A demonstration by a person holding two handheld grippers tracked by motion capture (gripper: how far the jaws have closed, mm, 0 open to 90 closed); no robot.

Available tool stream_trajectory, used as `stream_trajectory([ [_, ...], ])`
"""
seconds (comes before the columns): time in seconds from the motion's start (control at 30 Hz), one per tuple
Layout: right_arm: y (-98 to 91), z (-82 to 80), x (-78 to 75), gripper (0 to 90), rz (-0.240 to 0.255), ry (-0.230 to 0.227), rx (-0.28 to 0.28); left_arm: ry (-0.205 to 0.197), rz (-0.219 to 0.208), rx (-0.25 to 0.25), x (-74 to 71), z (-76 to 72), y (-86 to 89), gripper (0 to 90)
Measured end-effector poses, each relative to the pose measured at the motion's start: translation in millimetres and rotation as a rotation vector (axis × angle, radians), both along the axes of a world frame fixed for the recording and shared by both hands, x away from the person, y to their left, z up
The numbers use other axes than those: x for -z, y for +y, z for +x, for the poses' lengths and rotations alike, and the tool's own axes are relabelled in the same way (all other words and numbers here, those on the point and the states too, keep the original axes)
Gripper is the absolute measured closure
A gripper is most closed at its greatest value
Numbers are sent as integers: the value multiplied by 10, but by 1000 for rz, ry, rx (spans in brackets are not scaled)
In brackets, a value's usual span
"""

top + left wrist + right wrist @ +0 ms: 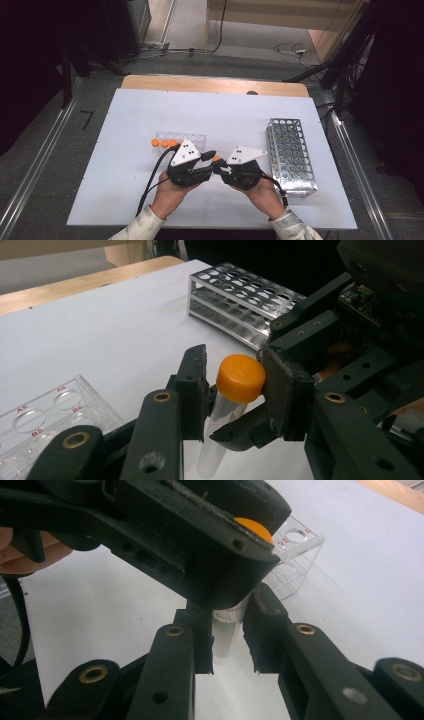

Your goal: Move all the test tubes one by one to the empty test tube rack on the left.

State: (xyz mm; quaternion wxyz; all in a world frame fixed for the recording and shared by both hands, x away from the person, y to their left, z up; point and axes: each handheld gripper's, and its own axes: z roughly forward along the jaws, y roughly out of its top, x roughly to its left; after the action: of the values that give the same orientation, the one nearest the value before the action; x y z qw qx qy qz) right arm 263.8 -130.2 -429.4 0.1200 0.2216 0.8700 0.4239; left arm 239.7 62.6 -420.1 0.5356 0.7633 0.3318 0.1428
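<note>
While the two grippers meet just above the white table [125, 165], a small clear plastic tube [220, 435] with an orange cap [241, 378] hangs upright between them, near the front middle of the table. The right gripper [229, 645] is clamped on the clear body of the tube, low down, its pads pressed against both sides. The left gripper [235, 390] has its jaws drawn in around the cap; in the left gripper view one pad touches the cap and the other stands just beside it, so whether the squeeze is firm I cannot tell for sure, though it looks like a grip.

The tube looks light and stiff, and probably empty. Its smooth round wall is likely slippery against flat pads, so it could twist or slide if the hold is loose. Thin plastic of this kind may crack under a hard squeeze, so moderate pressure seems wise. The body is the sound place to hold it steady, across its width, as the right gripper does. The cap, wider and ribless from what shows, suits a grip across its sides for turning.

A clear tray [192, 137] with more orange-capped tubes [164, 143] lies just behind the grippers, and a metal rack [292, 155] stands well to the right.
</note>
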Motion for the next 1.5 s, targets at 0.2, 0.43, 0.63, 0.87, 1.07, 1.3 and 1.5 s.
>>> stream_trajectory([
  [0.2,-2,3,4,722,1,7,1,4,2,10,18,7,-15,680],
  [0.43,-5,5,7,721,4,11,2,-8,11,4,14,-2,-16,702],
  [0.63,-15,6,-4,602,27,22,5,-11,-6,2,-22,10,13,706],
  [0.87,-92,29,11,263,16,42,33,-7,-28,-4,-79,39,100,706],
  [1.07,-191,53,62,224,5,57,64,-3,-72,-13,-159,74,211,706],
  [1.3,-268,77,78,222,6,61,101,-28,-115,-71,-325,92,442,706],
  [1.5,-266,86,99,223,-2,64,118,-57,-100,-127,-362,104,518,706],
])
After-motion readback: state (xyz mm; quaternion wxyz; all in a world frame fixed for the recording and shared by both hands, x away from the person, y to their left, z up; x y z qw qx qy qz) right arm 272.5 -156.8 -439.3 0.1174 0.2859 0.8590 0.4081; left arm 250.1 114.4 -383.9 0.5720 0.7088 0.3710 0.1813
